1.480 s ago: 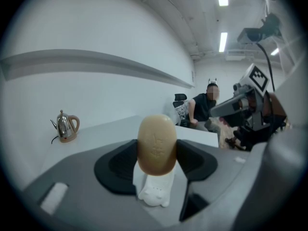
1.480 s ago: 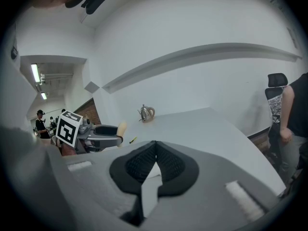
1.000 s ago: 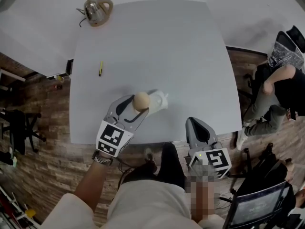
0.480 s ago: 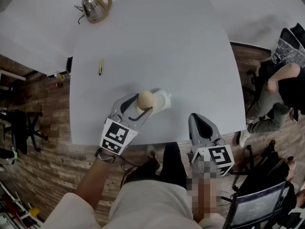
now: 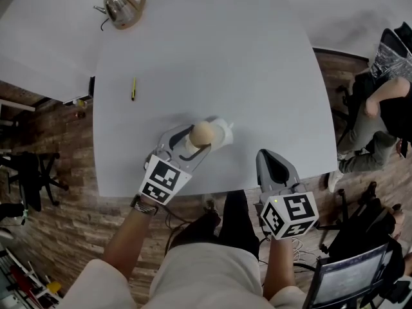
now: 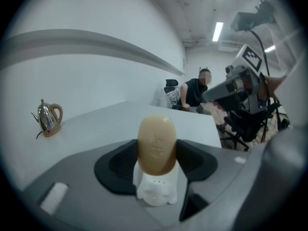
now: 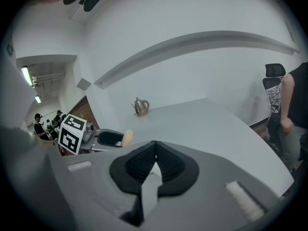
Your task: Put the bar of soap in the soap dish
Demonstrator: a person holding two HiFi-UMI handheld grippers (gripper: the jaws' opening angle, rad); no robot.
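A tan oval bar of soap (image 5: 202,134) stands on end between the jaws of my left gripper (image 5: 196,137), which is shut on it. In the left gripper view the soap (image 6: 156,146) sits directly over the small white soap dish (image 6: 155,189), its lower end at the dish's top; I cannot tell whether they touch. The dish (image 5: 222,134) rests on the white table (image 5: 206,56) near its front edge. My right gripper (image 5: 269,159) hovers over the table's front right edge, shut and holding nothing (image 7: 155,157).
A metal kettle (image 5: 122,6) on a round base stands at the table's far left corner. A yellow pen (image 5: 133,89) lies near the left edge. A person (image 5: 380,108) sits beyond the table's right side, with chairs around.
My left gripper has carried the soap a little lower and to the right, closer over the dish. The right gripper has barely shifted.
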